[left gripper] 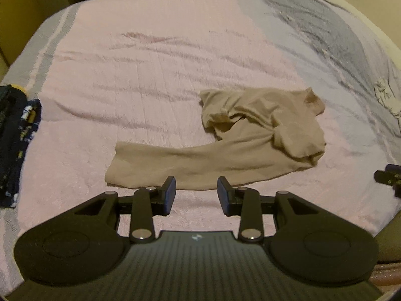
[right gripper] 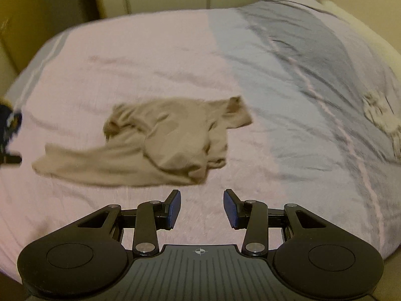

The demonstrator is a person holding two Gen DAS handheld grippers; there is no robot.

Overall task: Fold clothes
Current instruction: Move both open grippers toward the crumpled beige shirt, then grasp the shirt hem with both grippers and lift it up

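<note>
i count one beige garment (left gripper: 250,138) crumpled in the middle of the frame, on one pink and grey bedspread (left gripper: 150,62). at the left edge sits one dark patterned piece of clothing (left gripper: 15,140). i have two grippers, the left gripper (left gripper: 196,193) and right gripper (right gripper: 201,205), each with two fingers.

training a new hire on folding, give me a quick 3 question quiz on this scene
1. True or false: the left tongs are shut on the beige garment.
2. The dark patterned clothing lies at which edge of the left wrist view? A) left B) right C) far end
3. What covers the bed under the garment?

Key
1. False: both the left and the right tongs are open and hold nothing.
2. A
3. A pink blanket.
</note>
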